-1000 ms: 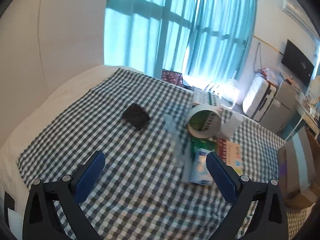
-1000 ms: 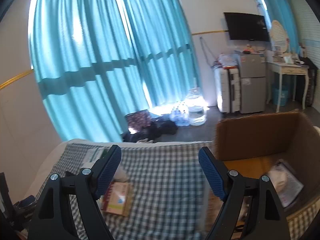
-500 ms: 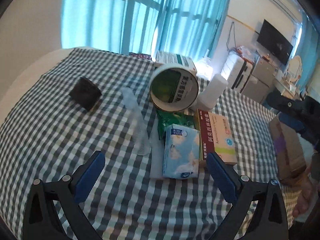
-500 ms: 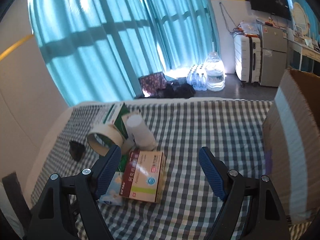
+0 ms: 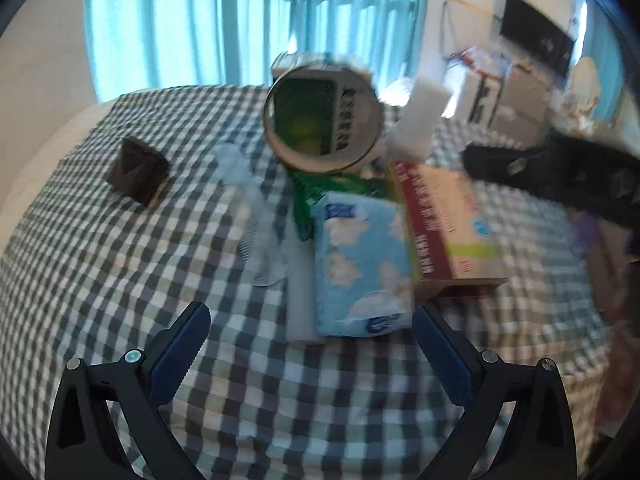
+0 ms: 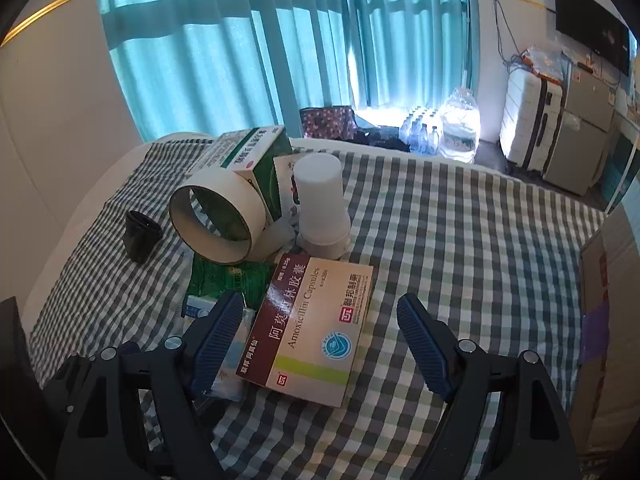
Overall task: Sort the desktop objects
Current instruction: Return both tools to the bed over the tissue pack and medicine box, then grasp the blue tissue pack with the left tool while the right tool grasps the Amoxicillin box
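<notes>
A pile lies on the checked cloth point(image 6: 460, 240). It holds a red-and-white amoxicillin box point(image 6: 316, 324), a blue tissue pack point(image 5: 360, 264), a green packet point(image 6: 228, 276), a tape roll point(image 6: 218, 220), a green-white medicine box point(image 6: 252, 156) and a white bottle point(image 6: 322, 204). A black cap point(image 6: 140, 236) sits apart at the left. My right gripper point(image 6: 320, 308) hangs open over the amoxicillin box, its pads clear of the box. My left gripper point(image 5: 310, 314) is open just short of the tissue pack point(image 6: 232, 360). A clear plastic piece point(image 5: 256, 216) lies beside that pack.
A cardboard box point(image 6: 604, 320) stands at the cloth's right edge. Beyond the bed are water bottles point(image 6: 456, 128), a suitcase point(image 6: 528, 120), a small fridge point(image 6: 580, 140) and teal curtains. The right gripper's dark arm point(image 5: 560, 176) crosses the upper right of the left wrist view.
Both grippers have sunk towards the pile, which now looms larger. The right wrist view swung from the cardboard box to the pile. Both stayed open.
</notes>
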Demonstrator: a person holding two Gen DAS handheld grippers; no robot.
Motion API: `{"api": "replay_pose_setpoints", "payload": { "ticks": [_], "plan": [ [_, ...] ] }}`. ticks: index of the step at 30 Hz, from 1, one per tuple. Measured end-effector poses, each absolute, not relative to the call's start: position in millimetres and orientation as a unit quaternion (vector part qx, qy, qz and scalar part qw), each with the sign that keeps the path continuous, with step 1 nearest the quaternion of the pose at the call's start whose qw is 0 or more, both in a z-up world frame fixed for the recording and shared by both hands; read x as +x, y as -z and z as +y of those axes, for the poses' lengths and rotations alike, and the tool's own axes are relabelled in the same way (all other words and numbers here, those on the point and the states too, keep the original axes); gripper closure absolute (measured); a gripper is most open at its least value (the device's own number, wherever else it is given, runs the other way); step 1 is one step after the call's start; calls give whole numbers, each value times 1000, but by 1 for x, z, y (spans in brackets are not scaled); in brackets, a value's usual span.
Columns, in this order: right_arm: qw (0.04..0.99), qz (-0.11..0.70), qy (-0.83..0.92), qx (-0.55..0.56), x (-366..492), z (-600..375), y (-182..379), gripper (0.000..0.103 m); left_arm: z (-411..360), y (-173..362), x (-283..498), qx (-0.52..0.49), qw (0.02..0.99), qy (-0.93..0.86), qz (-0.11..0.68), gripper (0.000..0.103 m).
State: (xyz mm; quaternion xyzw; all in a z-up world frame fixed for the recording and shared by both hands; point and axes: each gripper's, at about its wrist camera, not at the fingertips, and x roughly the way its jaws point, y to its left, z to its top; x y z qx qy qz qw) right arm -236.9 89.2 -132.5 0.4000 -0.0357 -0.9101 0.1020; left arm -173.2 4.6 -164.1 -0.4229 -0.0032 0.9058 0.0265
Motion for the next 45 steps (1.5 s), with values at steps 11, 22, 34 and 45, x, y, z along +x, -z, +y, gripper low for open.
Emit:
{"api": "replay_pose_setpoints", "payload": {
  "ticks": [11,22,34,45],
  "plan": [
    [88,-59,904,413,-241,102,133,22,32,178,-183,-423,16,-904,60,0],
    [117,-39,886,447,-243,79,149,22,-45,171,-194,-414,-30,-907,-66,0],
    [111,37,878,465,-239,42,175,21,-66,177,-208,-430,-31,-895,-118,0],
    [133,40,860,490,-246,37,191,18,-71,176,-202,-429,26,-886,-171,38]
  ]
}}
